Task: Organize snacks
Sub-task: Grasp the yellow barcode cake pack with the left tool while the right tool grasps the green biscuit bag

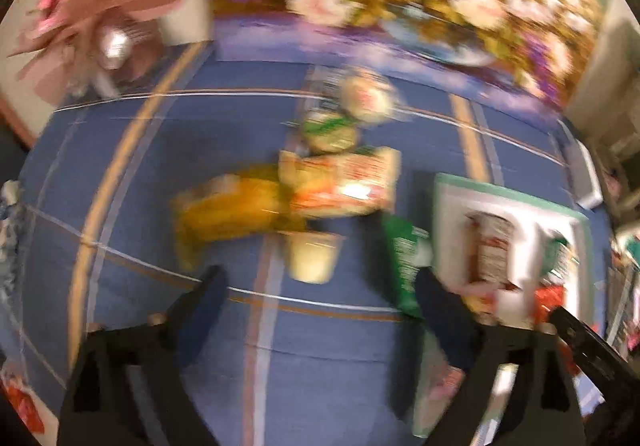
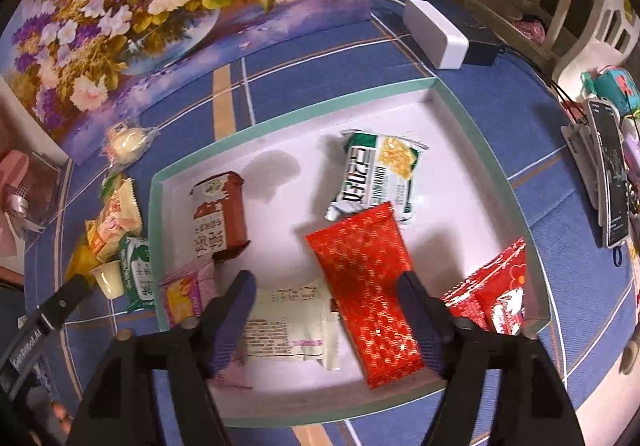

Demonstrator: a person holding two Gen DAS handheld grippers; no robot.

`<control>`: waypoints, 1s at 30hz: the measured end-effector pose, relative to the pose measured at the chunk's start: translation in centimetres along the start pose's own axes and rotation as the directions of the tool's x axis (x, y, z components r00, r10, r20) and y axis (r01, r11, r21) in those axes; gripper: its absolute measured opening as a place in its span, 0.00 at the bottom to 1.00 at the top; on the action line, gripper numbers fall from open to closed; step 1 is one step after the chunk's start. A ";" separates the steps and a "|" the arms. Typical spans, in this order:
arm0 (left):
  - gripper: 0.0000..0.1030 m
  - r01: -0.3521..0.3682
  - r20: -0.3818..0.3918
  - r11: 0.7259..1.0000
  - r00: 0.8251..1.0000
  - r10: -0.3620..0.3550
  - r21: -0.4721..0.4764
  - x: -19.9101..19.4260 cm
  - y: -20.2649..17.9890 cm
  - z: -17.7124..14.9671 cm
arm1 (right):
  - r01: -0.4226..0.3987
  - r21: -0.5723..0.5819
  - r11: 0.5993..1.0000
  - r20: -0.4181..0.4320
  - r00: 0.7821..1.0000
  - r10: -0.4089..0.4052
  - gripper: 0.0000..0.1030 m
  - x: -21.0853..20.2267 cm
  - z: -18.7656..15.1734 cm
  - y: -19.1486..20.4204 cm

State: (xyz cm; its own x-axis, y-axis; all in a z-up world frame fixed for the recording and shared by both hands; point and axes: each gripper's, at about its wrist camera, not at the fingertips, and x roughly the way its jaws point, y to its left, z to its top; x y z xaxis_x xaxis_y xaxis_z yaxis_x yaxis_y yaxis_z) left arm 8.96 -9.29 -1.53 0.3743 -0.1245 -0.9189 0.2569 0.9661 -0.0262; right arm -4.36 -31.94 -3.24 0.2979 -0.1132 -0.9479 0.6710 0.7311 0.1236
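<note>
Snacks in tray, others beside it by painting; both hand-held grippers wide open, empty.

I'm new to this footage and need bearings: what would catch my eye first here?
The big flower painting standing at the table's far edge grabs attention first. Next, the white tray with a teal rim, where a shiny red packet lies between the open right gripper fingers. Left of the tray, more snacks sit piled on the blue cloth.
</note>
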 end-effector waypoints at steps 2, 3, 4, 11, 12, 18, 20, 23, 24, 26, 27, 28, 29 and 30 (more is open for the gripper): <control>0.96 -0.032 0.020 0.999 0.999 0.033 -0.042 -0.1 2.0 0.2 | -0.014 -0.013 1.000 0.006 1.000 0.014 0.92 -0.3 0.0 0.5; 0.96 -0.040 0.025 0.997 0.999 0.041 -0.059 -0.2 2.8 0.3 | -0.016 -0.021 1.000 0.011 1.000 0.016 0.92 -0.5 0.0 0.9; 0.96 -0.048 0.032 0.996 0.998 0.051 -0.080 -0.3 3.7 0.4 | -0.014 -0.031 0.999 0.014 1.000 0.015 0.92 -0.7 0.0 1.2; 0.96 -0.085 0.074 0.981 0.992 0.100 -0.175 -0.9 8.5 1.1 | -0.021 -0.108 0.994 0.042 0.999 0.025 0.92 -2.0 0.1 4.6; 0.96 -0.085 0.075 0.980 0.992 0.100 -0.182 -0.9 8.9 1.1 | -0.020 -0.119 0.993 0.048 0.999 0.026 0.92 -2.2 0.1 5.1; 0.96 -0.057 0.052 0.971 0.996 0.071 -0.234 -0.7 11.3 1.5 | -0.037 -0.192 0.981 0.057 0.997 0.049 0.92 -2.7 0.4 9.2; 0.96 -0.035 0.048 0.970 0.998 0.048 -0.240 -0.5 11.6 1.6 | -0.040 -0.224 0.974 0.057 0.997 0.054 0.92 -2.6 0.2 10.9; 0.96 -0.009 0.029 0.968 0.999 0.017 -0.251 -0.1 11.8 1.8 | -0.048 -0.253 0.966 0.046 0.997 0.061 0.92 -2.1 0.1 13.0; 0.96 0.000 0.023 0.967 1.000 0.006 -0.254 0.1 11.8 1.9 | -0.054 -0.260 0.964 0.039 0.997 0.067 0.92 -1.8 0.1 13.5; 0.96 0.014 0.015 0.967 1.000 -0.010 -0.254 0.5 11.7 2.1 | -0.061 -0.266 0.962 0.047 0.996 0.076 0.92 -1.3 0.0 14.6; 0.96 0.019 0.011 0.968 1.000 -0.016 -0.252 0.7 11.7 2.3 | -0.056 -0.277 0.959 0.041 0.997 0.070 0.92 -0.8 0.0 15.2; 0.96 0.022 0.006 0.968 1.000 -0.021 -0.248 1.0 11.6 2.4 | -0.049 -0.283 0.958 0.037 0.997 0.062 0.91 -0.5 0.0 15.7; 0.96 0.026 0.001 0.969 1.000 -0.027 -0.244 1.3 11.4 2.7 | -0.046 -0.292 0.955 0.030 0.998 0.057 0.91 0.1 0.1 16.2; 0.96 0.029 -0.002 0.970 1.000 -0.031 -0.243 1.5 11.4 2.8 | -0.044 -0.299 0.953 0.025 0.998 0.054 0.90 0.5 0.1 16.6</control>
State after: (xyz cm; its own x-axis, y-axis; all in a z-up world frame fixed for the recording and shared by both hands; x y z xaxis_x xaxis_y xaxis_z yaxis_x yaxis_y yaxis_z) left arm 14.96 0.85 -2.07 0.3648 -0.1537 -0.9183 0.0437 0.9880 -0.1480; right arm 6.96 -19.97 -1.58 0.3504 -0.0902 -0.9322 0.4232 0.9032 0.0717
